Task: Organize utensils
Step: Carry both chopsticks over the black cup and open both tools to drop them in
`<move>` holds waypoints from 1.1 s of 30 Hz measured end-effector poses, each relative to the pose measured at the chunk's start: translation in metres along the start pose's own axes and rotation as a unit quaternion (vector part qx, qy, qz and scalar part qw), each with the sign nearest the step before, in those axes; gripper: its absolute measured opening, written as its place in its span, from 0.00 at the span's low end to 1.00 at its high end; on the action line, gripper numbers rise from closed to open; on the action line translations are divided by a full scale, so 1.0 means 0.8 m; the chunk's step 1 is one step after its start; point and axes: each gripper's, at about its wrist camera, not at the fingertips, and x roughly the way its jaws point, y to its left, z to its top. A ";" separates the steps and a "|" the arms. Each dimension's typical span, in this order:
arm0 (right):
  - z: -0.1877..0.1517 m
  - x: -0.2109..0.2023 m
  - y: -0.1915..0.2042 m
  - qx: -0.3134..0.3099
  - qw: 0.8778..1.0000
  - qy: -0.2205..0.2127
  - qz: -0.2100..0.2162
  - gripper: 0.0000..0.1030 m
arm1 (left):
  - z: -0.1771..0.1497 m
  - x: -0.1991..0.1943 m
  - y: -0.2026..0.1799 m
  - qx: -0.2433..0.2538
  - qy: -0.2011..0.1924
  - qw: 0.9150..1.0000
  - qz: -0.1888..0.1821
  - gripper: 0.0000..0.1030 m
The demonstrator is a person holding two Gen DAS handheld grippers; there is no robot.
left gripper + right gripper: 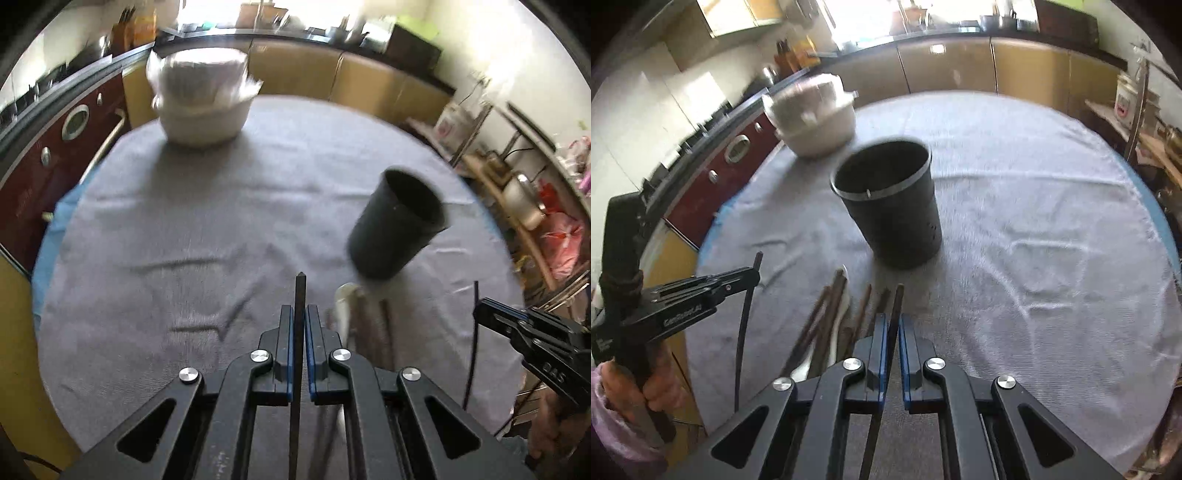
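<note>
A black utensil cup (892, 199) stands on the grey tablecloth; it also shows in the left wrist view (397, 221). My left gripper (299, 314) is shut on a dark chopstick (300, 295), held above the cloth left of the cup; it also shows in the right wrist view (753, 275). My right gripper (893, 321) is shut on another dark chopstick (897, 299), in front of the cup; it also shows in the left wrist view (480, 308). Several brown chopsticks (827, 317) and a white spoon (840, 325) lie on the cloth by the cup.
A white covered bowl (201, 98) stands at the far left of the round table (184, 221). Kitchen cabinets (369, 77) run behind it. A cluttered shelf rack (517, 177) stands to the right.
</note>
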 end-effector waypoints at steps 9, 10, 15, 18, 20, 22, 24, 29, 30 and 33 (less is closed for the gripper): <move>0.021 -0.114 -0.006 -0.004 0.994 -0.105 0.008 0.05 | 0.002 -0.113 -0.041 0.025 -0.114 0.993 -0.028 0.06; 0.024 -0.124 -0.007 -0.005 0.994 -0.113 0.008 0.05 | 0.003 -0.122 -0.045 0.027 -0.124 0.991 -0.030 0.06; 0.038 -0.153 -0.004 -0.004 0.987 -0.160 0.009 0.05 | 0.017 -0.131 -0.054 0.030 -0.143 0.989 -0.032 0.06; 0.041 -0.160 -0.005 0.003 0.985 -0.170 0.017 0.05 | 0.020 -0.131 -0.060 0.033 -0.145 0.988 -0.029 0.06; 0.041 -0.164 -0.006 0.004 0.984 -0.178 0.016 0.05 | 0.019 -0.136 -0.064 0.035 -0.151 0.987 -0.032 0.06; 0.043 -0.170 -0.004 0.002 0.983 -0.185 0.015 0.05 | 0.019 -0.145 -0.067 0.035 -0.159 0.986 -0.035 0.06; 0.047 -0.174 -0.002 -0.002 0.982 -0.191 0.013 0.05 | 0.021 -0.154 -0.069 0.033 -0.168 0.985 -0.036 0.06; 0.061 -0.190 0.014 -0.023 0.978 -0.206 0.010 0.05 | 0.027 -0.172 -0.070 0.032 -0.183 0.982 -0.032 0.06; 0.065 -0.193 0.019 -0.027 0.978 -0.207 0.008 0.05 | 0.029 -0.175 -0.070 0.032 -0.185 0.982 -0.031 0.06; 0.073 -0.202 0.028 -0.040 0.976 -0.213 0.007 0.05 | 0.037 -0.180 -0.071 0.036 -0.187 0.981 -0.029 0.06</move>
